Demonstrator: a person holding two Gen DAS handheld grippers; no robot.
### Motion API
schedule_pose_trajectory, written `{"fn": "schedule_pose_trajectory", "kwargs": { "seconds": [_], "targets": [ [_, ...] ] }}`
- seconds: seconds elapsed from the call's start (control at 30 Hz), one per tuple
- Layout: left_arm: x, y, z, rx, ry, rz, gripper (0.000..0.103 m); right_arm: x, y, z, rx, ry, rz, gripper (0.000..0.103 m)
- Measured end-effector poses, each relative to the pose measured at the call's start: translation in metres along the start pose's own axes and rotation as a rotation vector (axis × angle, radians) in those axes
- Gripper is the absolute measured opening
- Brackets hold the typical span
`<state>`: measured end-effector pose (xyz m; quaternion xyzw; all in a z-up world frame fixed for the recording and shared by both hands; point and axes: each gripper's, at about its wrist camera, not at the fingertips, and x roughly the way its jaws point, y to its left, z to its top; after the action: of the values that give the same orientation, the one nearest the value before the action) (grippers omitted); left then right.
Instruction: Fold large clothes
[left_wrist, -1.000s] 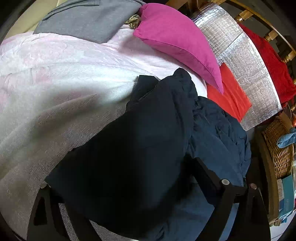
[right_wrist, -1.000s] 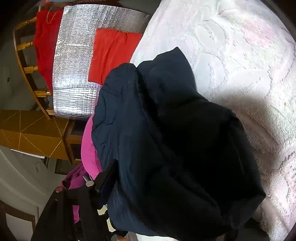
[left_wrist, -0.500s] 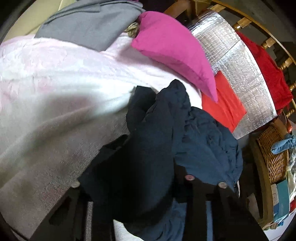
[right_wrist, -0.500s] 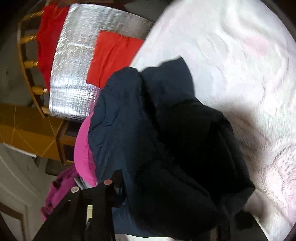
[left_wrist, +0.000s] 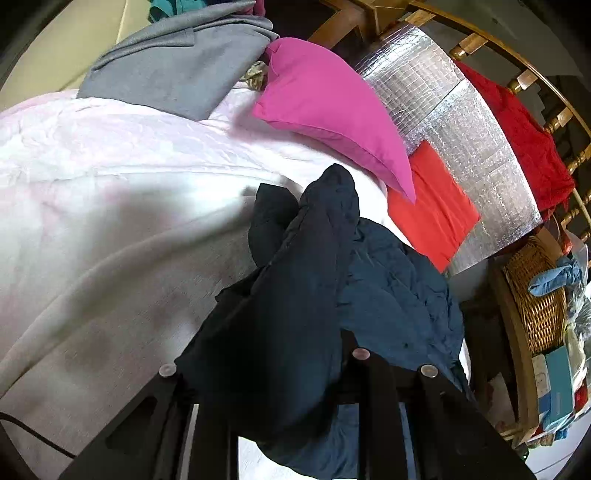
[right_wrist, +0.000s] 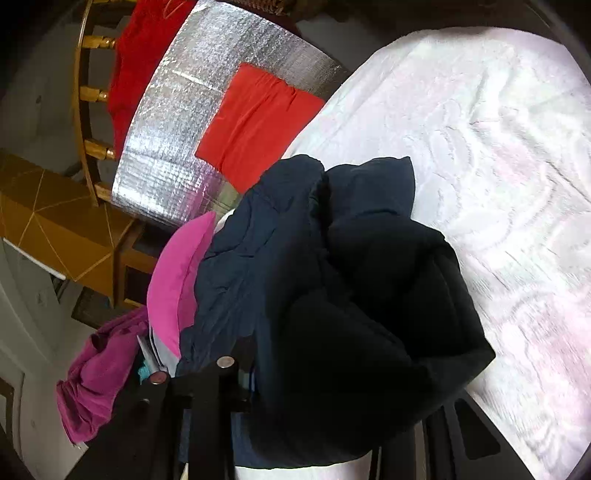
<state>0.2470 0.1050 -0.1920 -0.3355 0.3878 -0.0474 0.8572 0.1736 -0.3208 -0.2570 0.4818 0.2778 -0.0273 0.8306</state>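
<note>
Both the left gripper (left_wrist: 266, 373) and right gripper (right_wrist: 332, 373) have drawn together, each clamping the navy jacket (left_wrist: 317, 295); fold bunching up.

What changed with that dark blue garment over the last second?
The left gripper fingers closed in on the dark blue garment, bunching it into a narrower, taller fold. The right gripper kept its hold. The pink pillow and white bedspread stayed put.
</note>
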Motion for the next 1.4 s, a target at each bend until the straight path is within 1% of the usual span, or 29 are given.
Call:
{"fn": "schedule_pose_trajectory", "kwargs": {
  "seconds": [0.13, 0.3, 0.43, 0.5, 0.53, 0.57, 0.6, 0.63, 0.67, 0.7, 0.73, 0.77, 0.8, 0.83, 0.9, 0.93, 0.97, 1.0, 1.03, 1.07, 1.13, 1.17, 1.2, 1.23, 1.27, 1.3, 1.33, 1.37, 1.4],
  "targets": [
    [-0.012, 0.004, -0.013, 0.005, 0.024, 0.018, 0.023, -0.015, -0.005, -0.008, -0.017, 0.013, -0.013, 0.035],
    [-0.028, 0.01, -0.032, 0.02, 0.048, 0.044, 0.023, -0.034, -0.017, -0.027, 0.001, 0.019, -0.02, 0.035],
    [-0.039, 0.02, -0.044, 0.019, 0.06, 0.051, 0.023, -0.041, -0.028, -0.037, 0.012, 0.034, -0.033, 0.036],
    [-0.042, 0.026, -0.053, 0.03, 0.06, 0.067, 0.024, -0.041, -0.034, -0.04, 0.024, 0.047, -0.038, 0.036],
    [-0.041, 0.028, -0.055, 0.037, 0.065, 0.08, 0.028, -0.039, -0.037, -0.041, 0.029, 0.065, -0.04, 0.036],
    [-0.037, 0.031, -0.057, 0.044, 0.083, 0.1, 0.037, -0.039, -0.04, -0.042, 0.035, 0.075, -0.042, 0.041],
    [-0.033, 0.035, -0.057, 0.04, 0.108, 0.119, 0.042, -0.04, -0.044, -0.042, 0.053, 0.085, -0.052, 0.047],
    [-0.034, 0.042, -0.056, 0.012, 0.131, 0.117, 0.049, -0.043, -0.049, -0.044, 0.088, 0.107, -0.067, 0.053],
    [-0.037, 0.048, -0.055, -0.019, 0.152, 0.101, 0.052, -0.047, -0.052, -0.044, 0.106, 0.123, -0.068, 0.065],
    [-0.04, 0.052, -0.054, -0.045, 0.174, 0.087, 0.054, -0.053, -0.055, -0.045, 0.127, 0.144, -0.053, 0.072],
    [-0.045, 0.057, -0.054, -0.063, 0.197, 0.079, 0.057, -0.063, -0.057, -0.047, 0.133, 0.158, -0.034, 0.073],
    [-0.056, 0.06, -0.054, -0.065, 0.21, 0.072, 0.057, -0.071, -0.057, -0.049, 0.122, 0.173, -0.034, 0.073],
    [-0.065, 0.061, -0.055, -0.052, 0.202, 0.072, 0.057, -0.081, -0.056, -0.05, 0.102, 0.188, -0.042, 0.073],
    [-0.078, 0.06, -0.055, -0.021, 0.175, 0.083, 0.057, -0.095, -0.053, -0.052, 0.068, 0.202, -0.046, 0.073],
    [-0.107, 0.05, -0.054, 0.067, 0.079, 0.13, 0.058, -0.12, -0.042, -0.052, -0.012, 0.206, -0.028, 0.073],
    [-0.118, 0.041, -0.053, 0.109, 0.023, 0.147, 0.06, -0.13, -0.034, -0.05, -0.05, 0.196, -0.019, 0.073],
    [-0.129, 0.03, -0.053, 0.164, -0.038, 0.16, 0.064, -0.135, -0.029, -0.049, -0.075, 0.185, -0.009, 0.073],
    [-0.136, 0.012, -0.053, 0.235, -0.091, 0.171, 0.067, -0.139, -0.018, -0.046, -0.111, 0.164, 0.009, 0.073],
    [-0.138, 0.001, -0.053, 0.277, -0.108, 0.173, 0.072, -0.138, -0.004, -0.04, -0.156, 0.138, 0.026, 0.073],
    [-0.133, -0.019, -0.054, 0.352, -0.117, 0.173, 0.075, -0.134, 0.006, -0.037, -0.18, 0.128, 0.03, 0.073],
    [-0.115, -0.045, -0.058, 0.428, -0.093, 0.18, 0.076, -0.112, 0.022, -0.03, -0.221, 0.108, 0.024, 0.068],
    [-0.104, -0.052, -0.059, 0.443, -0.071, 0.187, 0.076, -0.101, 0.026, -0.028, -0.227, 0.107, 0.017, 0.067],
    [-0.089, -0.058, -0.061, 0.46, -0.031, 0.197, 0.076, -0.08, 0.028, -0.024, -0.226, 0.12, 0.006, 0.065],
    [-0.067, -0.063, -0.063, 0.471, 0.024, 0.222, 0.076, -0.066, 0.028, -0.022, -0.222, 0.133, -0.005, 0.062],
    [-0.051, -0.061, -0.066, 0.477, 0.065, 0.251, 0.076, -0.052, 0.027, -0.023, -0.224, 0.143, -0.027, 0.056],
    [-0.033, -0.058, -0.069, 0.485, 0.106, 0.283, 0.076, -0.033, 0.022, -0.023, -0.234, 0.168, -0.078, 0.056],
    [-0.009, -0.051, -0.073, 0.496, 0.165, 0.327, 0.078, -0.019, 0.016, -0.025, -0.231, 0.198, -0.114, 0.054],
    [0.004, -0.046, -0.076, 0.504, 0.186, 0.338, 0.081, -0.008, 0.009, -0.026, -0.216, 0.223, -0.14, 0.044],
    [0.004, -0.041, -0.078, 0.501, 0.162, 0.325, 0.082, -0.004, 0.005, -0.026, -0.197, 0.224, -0.16, 0.037]
  ]
}}
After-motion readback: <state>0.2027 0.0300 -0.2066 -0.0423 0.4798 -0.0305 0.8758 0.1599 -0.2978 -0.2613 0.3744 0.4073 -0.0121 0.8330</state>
